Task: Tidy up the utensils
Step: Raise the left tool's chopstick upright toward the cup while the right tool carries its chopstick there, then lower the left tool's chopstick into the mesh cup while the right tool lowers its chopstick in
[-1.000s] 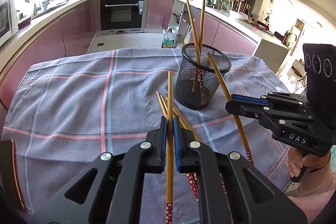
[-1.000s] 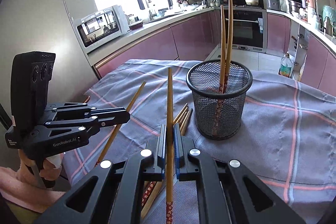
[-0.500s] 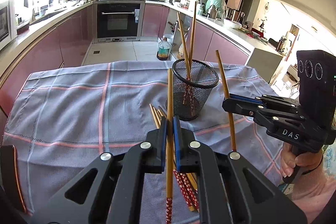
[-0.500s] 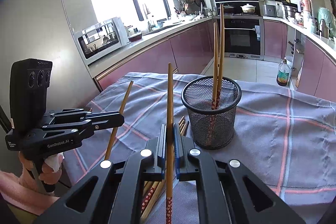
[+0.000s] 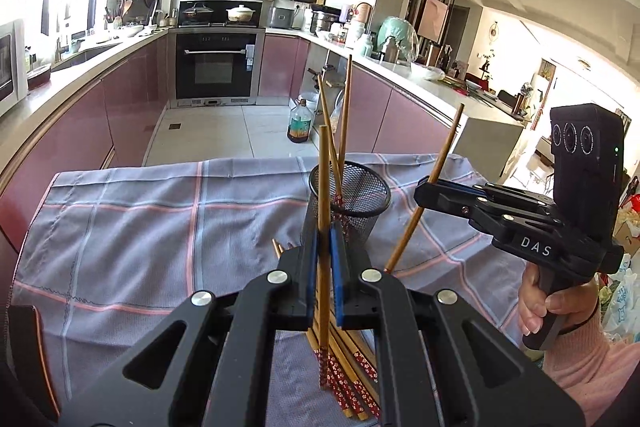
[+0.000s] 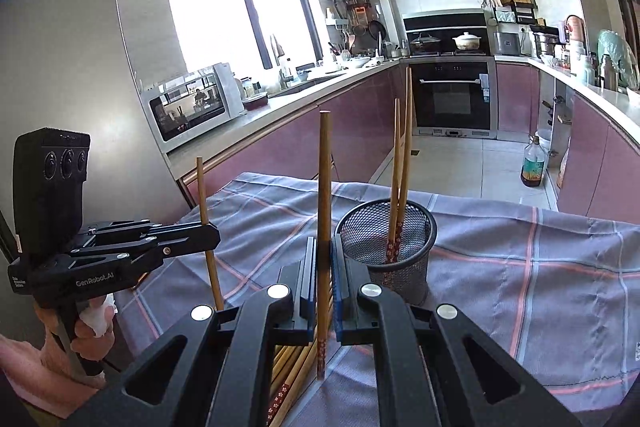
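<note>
A black mesh cup [image 5: 352,203] stands on the checked cloth with two chopsticks [image 5: 345,123] upright in it; it also shows in the right wrist view [image 6: 386,243]. My left gripper [image 5: 323,247] is shut on one wooden chopstick [image 5: 323,187], held near upright, raised above the cloth just before the cup. My right gripper [image 6: 324,259] is shut on another chopstick [image 6: 324,179], also near upright, left of the cup. Each gripper shows in the other view: the right one [image 5: 430,185], the left one [image 6: 208,231]. Several loose chopsticks [image 5: 352,383] lie on the cloth below.
The grey checked cloth [image 5: 140,227] covers the table. Pink kitchen cabinets and an oven [image 5: 218,67] stand beyond the table's far edge. A bottle [image 5: 298,121] stands on the floor. A microwave [image 6: 192,103] sits on the left counter.
Both grippers have risen and tilted up with their chopsticks, which now stand more upright. The cup looks farther below and the loose chopsticks lie under the grippers.
</note>
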`<state>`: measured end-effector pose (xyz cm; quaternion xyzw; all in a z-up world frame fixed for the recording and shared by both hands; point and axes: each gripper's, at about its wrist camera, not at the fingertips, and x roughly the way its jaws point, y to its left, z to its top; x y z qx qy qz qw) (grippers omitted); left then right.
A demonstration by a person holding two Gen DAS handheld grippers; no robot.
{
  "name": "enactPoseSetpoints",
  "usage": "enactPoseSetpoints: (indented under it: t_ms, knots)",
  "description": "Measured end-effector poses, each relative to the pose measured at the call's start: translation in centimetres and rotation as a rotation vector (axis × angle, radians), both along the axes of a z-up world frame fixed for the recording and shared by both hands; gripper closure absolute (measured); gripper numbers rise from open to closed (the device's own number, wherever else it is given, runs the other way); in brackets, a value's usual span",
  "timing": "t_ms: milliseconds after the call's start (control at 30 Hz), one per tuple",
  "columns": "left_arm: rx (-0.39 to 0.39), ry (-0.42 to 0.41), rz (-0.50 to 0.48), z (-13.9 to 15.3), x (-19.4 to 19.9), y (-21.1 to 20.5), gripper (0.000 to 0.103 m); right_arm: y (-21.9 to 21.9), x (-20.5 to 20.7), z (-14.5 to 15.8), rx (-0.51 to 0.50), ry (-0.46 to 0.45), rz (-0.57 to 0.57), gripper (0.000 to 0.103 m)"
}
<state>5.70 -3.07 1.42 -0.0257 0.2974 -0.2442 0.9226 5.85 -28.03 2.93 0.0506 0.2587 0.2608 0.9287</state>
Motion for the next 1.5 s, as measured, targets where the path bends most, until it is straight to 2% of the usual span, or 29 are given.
enactPoseSetpoints:
  t_ms: [567,1133,1300,1500]
  knots:
    - [-0.072,-0.104,-0.009,5.7,1.1,-0.3,0.096,-1.3,1.5,4.1,0.013,-0.102,-0.009,0.097]
    - [-0.115,-0.211,-0.029,11.7,3.2,-2.6,0.096,-2.7,3.3,7.4,0.02,-0.185,-0.062,0.097]
    - [-0.108,-0.211,-0.025,12.0,3.8,-3.9,0.096,-2.9,4.2,7.1,0.019,-0.176,-0.076,0.097]
    - [-0.085,-0.179,-0.009,11.0,5.1,-5.0,0.096,-2.5,5.6,5.6,0.005,-0.129,-0.086,0.097]
